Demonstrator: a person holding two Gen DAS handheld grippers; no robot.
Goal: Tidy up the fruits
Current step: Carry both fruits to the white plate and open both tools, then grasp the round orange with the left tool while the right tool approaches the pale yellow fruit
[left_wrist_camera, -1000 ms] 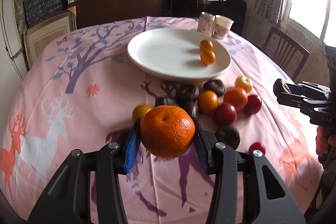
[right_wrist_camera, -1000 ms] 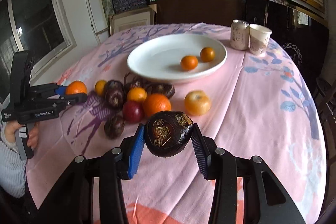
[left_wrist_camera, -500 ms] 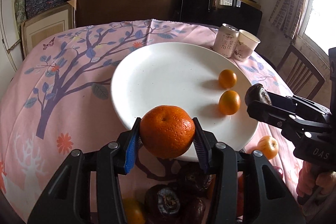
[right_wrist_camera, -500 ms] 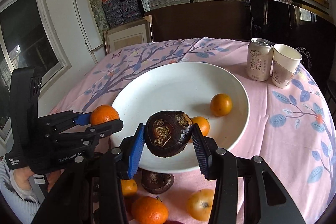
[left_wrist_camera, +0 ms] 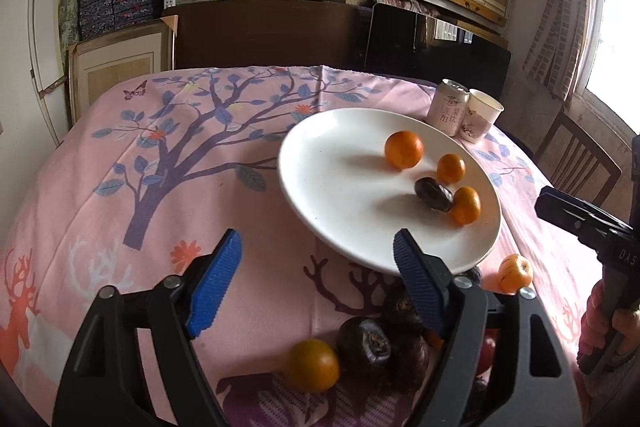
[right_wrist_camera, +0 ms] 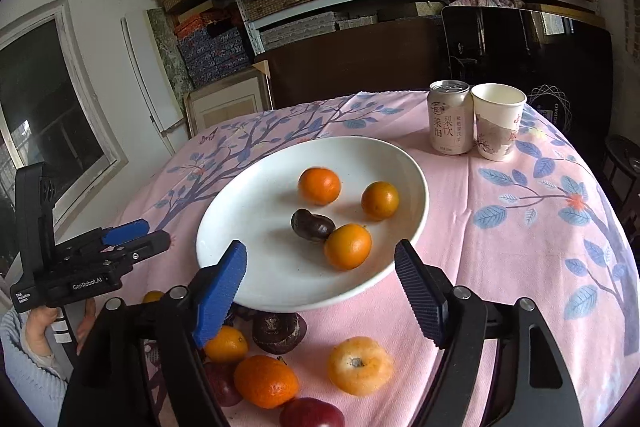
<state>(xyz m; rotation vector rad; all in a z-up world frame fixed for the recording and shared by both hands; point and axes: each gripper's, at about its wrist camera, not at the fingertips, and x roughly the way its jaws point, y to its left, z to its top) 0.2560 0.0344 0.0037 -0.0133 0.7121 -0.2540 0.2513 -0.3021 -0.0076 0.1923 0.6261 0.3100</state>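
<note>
A white plate on the pink tablecloth holds three oranges, the biggest at the back, and a dark fruit. My left gripper is open and empty, near the plate's front left rim; it also shows in the right wrist view. My right gripper is open and empty at the plate's front rim. Loose fruit lies in front of the plate: an orange, a dark fruit, a pale orange fruit, a yellow-orange one.
A drink can and a paper cup stand behind the plate at the right. A wooden chair is at the table's right. Shelves of boxes and a dark cabinet stand behind the table.
Both grippers have opened. The big orange left my left gripper and the dark fruit left my right gripper; both now lie on the plate. Both grippers have drawn back slightly.
</note>
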